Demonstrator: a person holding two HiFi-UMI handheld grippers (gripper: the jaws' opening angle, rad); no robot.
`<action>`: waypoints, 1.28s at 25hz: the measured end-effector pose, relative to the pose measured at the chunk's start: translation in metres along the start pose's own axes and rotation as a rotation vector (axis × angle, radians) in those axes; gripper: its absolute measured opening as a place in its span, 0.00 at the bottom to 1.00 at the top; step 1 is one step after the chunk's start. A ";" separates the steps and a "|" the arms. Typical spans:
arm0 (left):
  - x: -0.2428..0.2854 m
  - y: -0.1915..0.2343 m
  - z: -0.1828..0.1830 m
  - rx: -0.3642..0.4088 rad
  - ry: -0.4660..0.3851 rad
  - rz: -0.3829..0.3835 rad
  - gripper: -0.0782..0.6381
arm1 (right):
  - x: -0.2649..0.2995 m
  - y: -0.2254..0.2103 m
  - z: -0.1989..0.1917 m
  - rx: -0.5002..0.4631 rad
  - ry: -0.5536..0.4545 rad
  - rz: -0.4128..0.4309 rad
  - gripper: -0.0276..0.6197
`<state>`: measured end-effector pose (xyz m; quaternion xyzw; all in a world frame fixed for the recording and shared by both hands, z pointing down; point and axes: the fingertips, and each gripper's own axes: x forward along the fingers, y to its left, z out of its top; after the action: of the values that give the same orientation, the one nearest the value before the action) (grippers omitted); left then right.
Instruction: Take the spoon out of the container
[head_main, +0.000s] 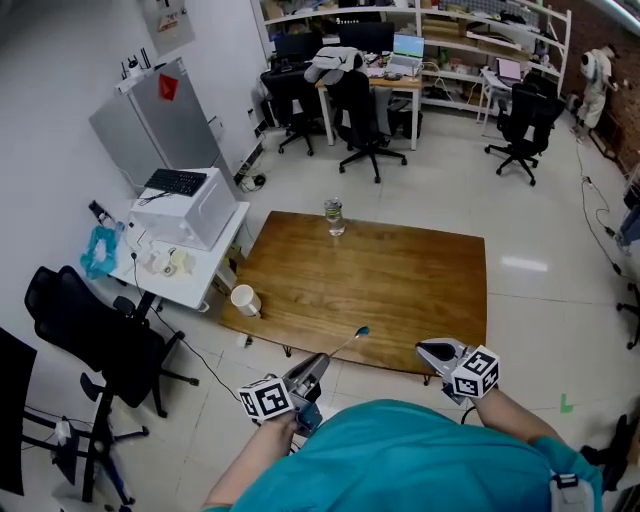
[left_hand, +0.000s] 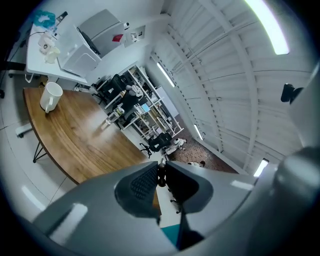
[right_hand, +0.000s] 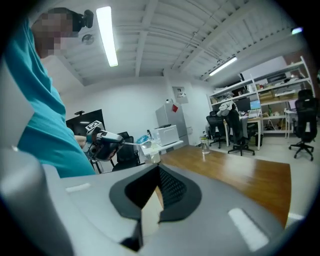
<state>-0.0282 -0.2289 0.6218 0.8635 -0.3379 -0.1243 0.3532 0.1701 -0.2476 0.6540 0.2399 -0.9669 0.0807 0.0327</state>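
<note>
Here left claw (head_main: 320, 360) clamps spoon (head_main: 351, 341), handle end hidden; right claw (head_main: 424, 349) closed, empty.

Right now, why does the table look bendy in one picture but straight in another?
Left gripper view: the wide lens bends the table edge into a curve and darkens the picture's corners. Head view: the same table keeps nearly straight edges, and there is a bright glare patch on the floor. Right gripper view: the ceiling light is blown out white.
</note>
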 end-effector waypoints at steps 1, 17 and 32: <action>-0.005 -0.010 -0.013 0.000 -0.004 -0.001 0.18 | -0.016 0.009 -0.005 0.000 0.000 -0.004 0.05; -0.109 -0.158 -0.110 0.012 -0.012 -0.189 0.18 | -0.146 0.183 -0.014 0.033 0.009 -0.091 0.05; 0.015 -0.246 -0.249 -0.001 0.100 -0.221 0.18 | -0.358 0.135 -0.036 0.063 -0.135 -0.254 0.04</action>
<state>0.2178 0.0203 0.6304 0.9003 -0.2228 -0.1195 0.3543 0.4242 0.0404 0.6344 0.3662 -0.9257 0.0900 -0.0300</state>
